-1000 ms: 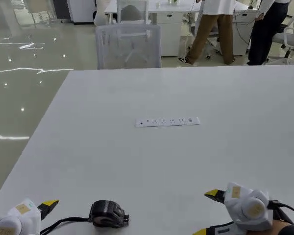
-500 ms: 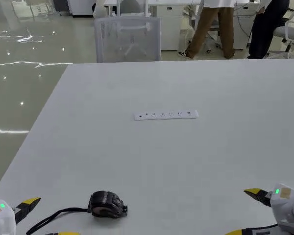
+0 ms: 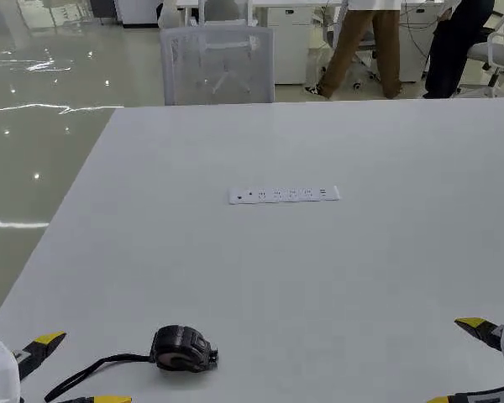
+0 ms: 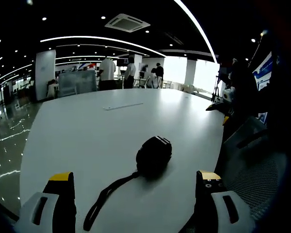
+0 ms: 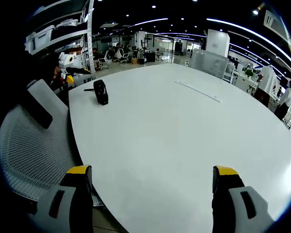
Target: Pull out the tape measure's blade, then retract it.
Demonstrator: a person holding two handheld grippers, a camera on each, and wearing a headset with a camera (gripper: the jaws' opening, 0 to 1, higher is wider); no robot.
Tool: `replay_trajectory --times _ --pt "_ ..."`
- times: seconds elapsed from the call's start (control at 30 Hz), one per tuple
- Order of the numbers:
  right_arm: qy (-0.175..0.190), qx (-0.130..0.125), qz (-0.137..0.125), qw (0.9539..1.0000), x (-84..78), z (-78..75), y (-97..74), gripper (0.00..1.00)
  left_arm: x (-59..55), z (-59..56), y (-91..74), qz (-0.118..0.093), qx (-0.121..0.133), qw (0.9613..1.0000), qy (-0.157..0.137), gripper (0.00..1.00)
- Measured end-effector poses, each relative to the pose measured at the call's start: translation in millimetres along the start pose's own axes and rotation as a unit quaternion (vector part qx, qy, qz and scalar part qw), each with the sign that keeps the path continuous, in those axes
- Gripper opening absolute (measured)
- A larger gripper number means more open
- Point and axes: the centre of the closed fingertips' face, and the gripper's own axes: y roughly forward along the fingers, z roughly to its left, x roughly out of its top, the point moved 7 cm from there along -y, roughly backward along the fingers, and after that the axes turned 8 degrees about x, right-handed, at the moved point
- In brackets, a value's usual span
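A black tape measure point(image 3: 183, 349) lies on the white table point(image 3: 319, 277) near its front edge, with its black wrist strap point(image 3: 88, 375) trailing left. Its blade is not out. My left gripper point(image 3: 71, 371) sits just left of it, open, with the strap between the yellow tips. In the left gripper view the tape measure point(image 4: 154, 155) rests a little ahead of the open left gripper point(image 4: 136, 176), untouched. My right gripper point(image 3: 456, 363) hangs open at the front right, far from the case. From the right gripper point(image 5: 152, 170), the tape measure point(image 5: 101, 91) shows small at far left.
A white power strip point(image 3: 284, 195) lies at the table's middle. A grey mesh chair point(image 3: 217, 65) stands at the far edge, with people point(image 3: 365, 42) walking behind. The table's left edge point(image 3: 59, 227) drops to a glossy floor. A mesh chair seat point(image 5: 29, 145) sits below the front edge.
The head camera has tilted. Both grippers have drawn back and apart toward the bottom corners of the head view. The tape measure stays where it was on the table.
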Motion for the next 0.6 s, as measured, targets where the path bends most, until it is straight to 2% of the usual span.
replay_trajectory --times 0.17,0.37,0.47,0.6 --pt "-0.024 0.004 -0.006 0.9997 2.0 1.1 1.9 1.00 -1.1 2.5 -1.2 0.002 0.003 1.0000 0.002 1.00" --pt "-0.025 -0.001 -0.009 0.9997 1.5 0.1 1.3 1.00 -1.8 1.5 0.5 0.008 -0.001 1.0000 0.006 1.00" --pt "-0.024 -0.002 -0.008 0.9997 0.3 -0.3 -0.2 1.00 -3.0 1.3 2.1 0.019 0.001 0.9998 0.005 1.00" --pt "-0.023 -0.003 -0.007 0.9997 -0.8 -0.7 -2.3 1.00 -1.3 -1.0 2.1 0.014 -0.002 0.9999 0.008 1.00"
